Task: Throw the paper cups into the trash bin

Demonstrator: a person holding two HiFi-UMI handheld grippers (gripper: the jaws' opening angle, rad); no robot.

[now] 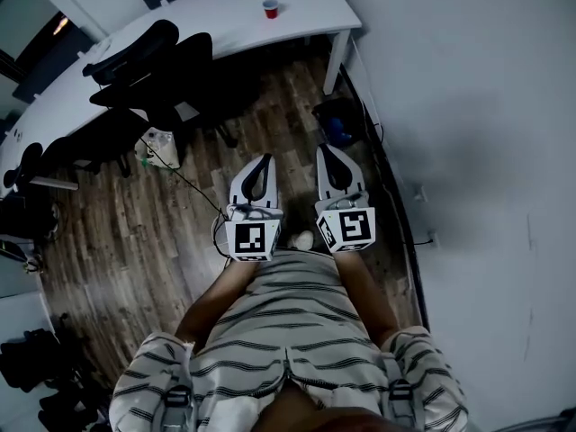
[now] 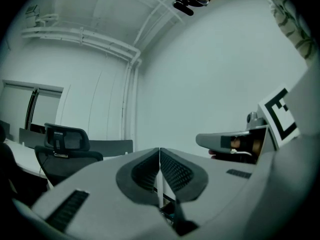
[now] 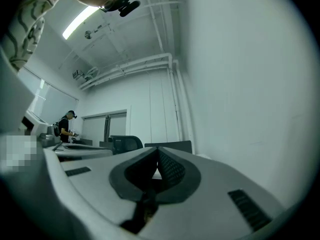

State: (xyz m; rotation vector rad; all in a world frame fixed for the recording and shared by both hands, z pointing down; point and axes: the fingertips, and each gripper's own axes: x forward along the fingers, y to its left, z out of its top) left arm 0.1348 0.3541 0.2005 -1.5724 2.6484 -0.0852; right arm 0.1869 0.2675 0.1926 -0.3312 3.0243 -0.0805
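A red paper cup stands on the white desk at the far end of the room. A dark trash bin with something blue inside sits on the floor under the desk's right end, by the wall. My left gripper and right gripper are held side by side at waist height, level, well short of the desk. Both are shut with nothing between the jaws. In the left gripper view the left gripper has its pads pressed together; the right gripper looks the same in its own view.
Black office chairs crowd the desk's near side. A cable runs over the wooden floor to a small pale bag. A white wall runs close along the right. A person stands far off by other desks.
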